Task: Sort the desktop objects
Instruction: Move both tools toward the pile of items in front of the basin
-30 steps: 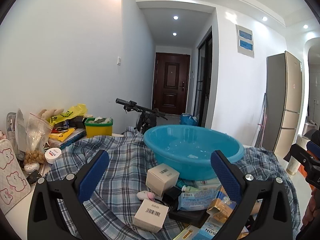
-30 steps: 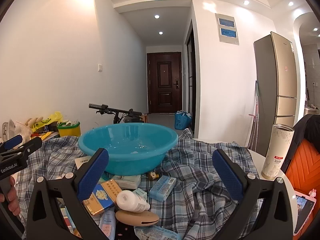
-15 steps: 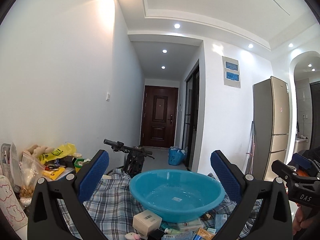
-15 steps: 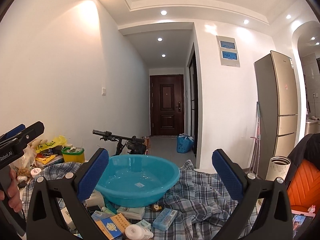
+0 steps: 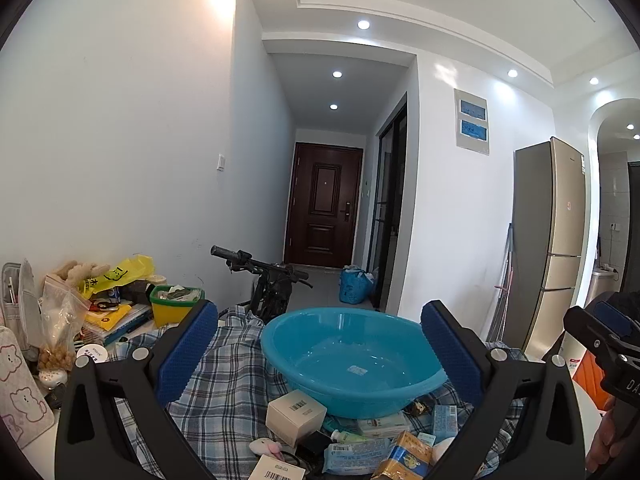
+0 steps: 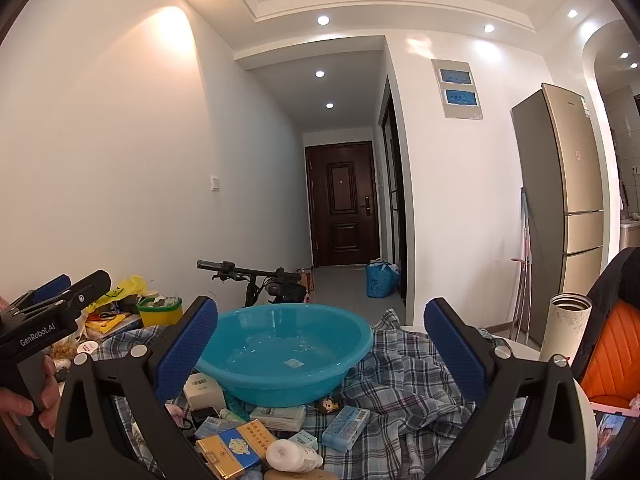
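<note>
Left claw (image 5: 316, 352) and right claw (image 6: 318, 350) are both spread wide, holding nothing, raised above the clutter. The blue basin (image 6: 286, 354) sits on the plaid cloth (image 6: 404, 376) directly ahead; small boxes (including a yellow carton (image 6: 232, 446)) lie just before it. Recommended: lower one claw, straddle a single box squarely, close across its narrow faces.

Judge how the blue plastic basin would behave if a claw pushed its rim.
The blue basin looks thin-walled and nearly empty, so probably light. It rests on small boxes and rumpled checked cloth, so it would likely rock or slide.
</note>
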The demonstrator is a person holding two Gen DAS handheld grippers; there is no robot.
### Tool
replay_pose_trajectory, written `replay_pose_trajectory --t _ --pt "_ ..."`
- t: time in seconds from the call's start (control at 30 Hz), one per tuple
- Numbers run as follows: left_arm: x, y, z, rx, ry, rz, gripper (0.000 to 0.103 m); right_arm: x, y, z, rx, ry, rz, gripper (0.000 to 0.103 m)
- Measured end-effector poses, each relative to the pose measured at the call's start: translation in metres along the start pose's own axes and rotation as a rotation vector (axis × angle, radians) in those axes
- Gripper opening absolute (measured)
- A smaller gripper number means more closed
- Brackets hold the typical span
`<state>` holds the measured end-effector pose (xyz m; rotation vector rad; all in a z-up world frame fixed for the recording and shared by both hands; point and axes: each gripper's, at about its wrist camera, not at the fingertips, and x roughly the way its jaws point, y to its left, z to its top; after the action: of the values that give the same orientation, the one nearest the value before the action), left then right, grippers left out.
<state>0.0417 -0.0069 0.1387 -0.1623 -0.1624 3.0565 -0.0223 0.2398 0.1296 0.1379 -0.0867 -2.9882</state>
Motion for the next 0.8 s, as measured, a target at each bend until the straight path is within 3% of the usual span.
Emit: replay_pose_trajectory --t 0.4,0.8 --pt "0.006 -0.007 -0.025 0.014 0.067 0.033 0.103 0.009 0.000 -0.029 0.009 0.100 0.014 0.103" --pt "0.020 -0.012 -0.044 0.030 0.171 -0.027 0.103 0.014 -0.010 -0.055 0.015 0.184 -0.003 0.103"
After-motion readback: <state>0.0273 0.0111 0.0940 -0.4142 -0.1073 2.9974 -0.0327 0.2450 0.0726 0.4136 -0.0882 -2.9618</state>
